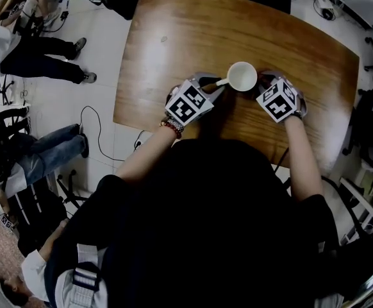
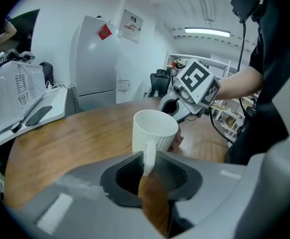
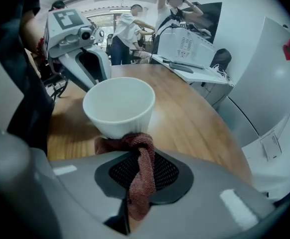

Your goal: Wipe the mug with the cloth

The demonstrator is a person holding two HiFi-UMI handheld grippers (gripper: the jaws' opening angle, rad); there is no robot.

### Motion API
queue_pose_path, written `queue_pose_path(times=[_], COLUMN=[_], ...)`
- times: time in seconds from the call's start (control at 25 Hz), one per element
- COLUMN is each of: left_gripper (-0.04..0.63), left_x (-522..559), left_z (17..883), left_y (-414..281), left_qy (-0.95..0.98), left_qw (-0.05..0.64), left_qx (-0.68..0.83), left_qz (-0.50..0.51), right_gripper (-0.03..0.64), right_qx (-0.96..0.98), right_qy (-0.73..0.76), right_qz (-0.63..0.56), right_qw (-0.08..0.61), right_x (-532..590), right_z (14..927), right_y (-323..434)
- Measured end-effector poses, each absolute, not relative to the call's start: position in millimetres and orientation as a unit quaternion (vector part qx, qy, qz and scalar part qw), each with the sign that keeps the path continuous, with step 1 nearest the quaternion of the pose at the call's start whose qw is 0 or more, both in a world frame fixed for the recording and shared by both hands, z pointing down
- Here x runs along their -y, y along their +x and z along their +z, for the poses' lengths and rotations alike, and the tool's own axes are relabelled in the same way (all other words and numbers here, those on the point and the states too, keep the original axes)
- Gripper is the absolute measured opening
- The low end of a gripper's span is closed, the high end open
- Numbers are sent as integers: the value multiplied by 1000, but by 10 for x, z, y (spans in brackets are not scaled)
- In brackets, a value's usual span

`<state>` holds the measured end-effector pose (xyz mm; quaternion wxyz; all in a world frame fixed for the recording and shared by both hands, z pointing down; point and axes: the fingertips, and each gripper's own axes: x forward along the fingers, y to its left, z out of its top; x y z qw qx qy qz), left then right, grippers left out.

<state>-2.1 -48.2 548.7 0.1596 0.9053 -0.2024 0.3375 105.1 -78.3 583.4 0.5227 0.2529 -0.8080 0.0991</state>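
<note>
The left hand-held gripper (image 2: 146,166) pinches the white ribbed ceramic mug (image 2: 155,128) only by its handle, so the rust-red knitted cloth (image 3: 145,183) clamped in the right hand-held gripper (image 3: 142,156) may push it loose.

**A:** so where's everything sitting right now?

**B:** white ceramic mug (image 1: 242,77) stands upright on the brown wooden table (image 1: 174,37), near the person's edge. The left gripper (image 1: 217,85) is on its left, with the mug's handle (image 2: 149,156) between the jaws. The right gripper (image 1: 261,90) is on its right. The reddish-brown knitted cloth (image 3: 140,168) is between its jaws, top end bunched against the mug's lower wall.

**A:** anything else around?

**B:** a few people (image 1: 45,50) on the floor off the table's left side.
</note>
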Motion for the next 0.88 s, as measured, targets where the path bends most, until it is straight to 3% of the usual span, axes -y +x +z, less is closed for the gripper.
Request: queue_pose_path(times=[0.2, 0.44, 0.88], left_gripper=[97, 100, 101], left_x=[591, 697, 881], left_z=[5466, 5453, 5469], left_y=[-103, -162, -240], left_qy=[904, 901, 895], left_qw=[181, 161, 138], left_qx=[216, 230, 262], left_qz=[321, 330, 333], right_gripper=[54, 54, 54], right_qx=[824, 883, 902], right_qy=[251, 247, 181], right_qz=[124, 130, 98], right_qw=[492, 377, 380], right_x=[778, 1006, 1247], right_z=[5878, 5405, 5359], right_y=[1042, 1067, 824])
